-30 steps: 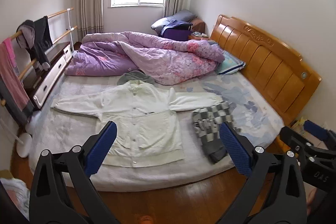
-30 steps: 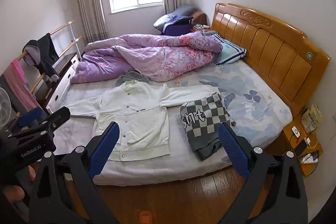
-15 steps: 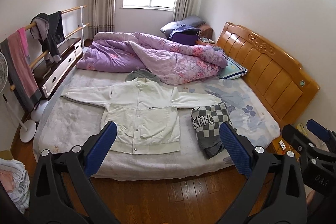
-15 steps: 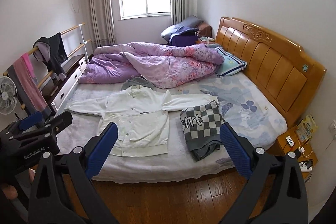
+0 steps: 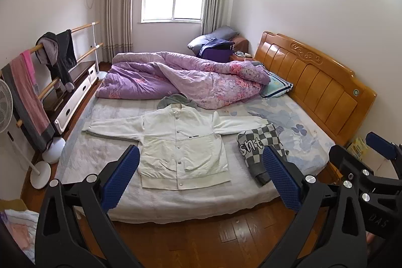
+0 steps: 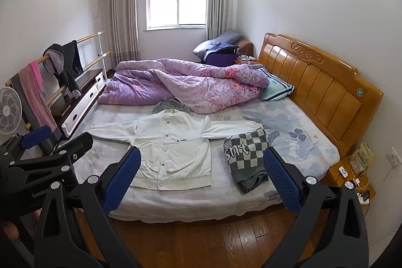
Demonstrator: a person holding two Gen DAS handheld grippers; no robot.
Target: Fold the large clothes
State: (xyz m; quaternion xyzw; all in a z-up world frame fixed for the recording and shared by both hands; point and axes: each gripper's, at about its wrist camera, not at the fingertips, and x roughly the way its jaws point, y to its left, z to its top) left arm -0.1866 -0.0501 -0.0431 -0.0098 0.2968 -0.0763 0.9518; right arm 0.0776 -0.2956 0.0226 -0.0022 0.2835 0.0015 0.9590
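Both tongs, left (image 5: 201, 175) and right (image 6: 201, 175), gape wide, empty, well back from the bed (image 5: 191, 202). White button-front cotton jacket (image 5: 181, 145) lies spread flat, apparently unfolded. Next: approach, pinch a sleeve.

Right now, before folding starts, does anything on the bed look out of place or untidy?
The white button-front jacket lies flat, but the folded grey checkered garment covers the end of one sleeve. A grey hooded garment is bunched behind the collar, and the purple floral quilt is crumpled at the far side.
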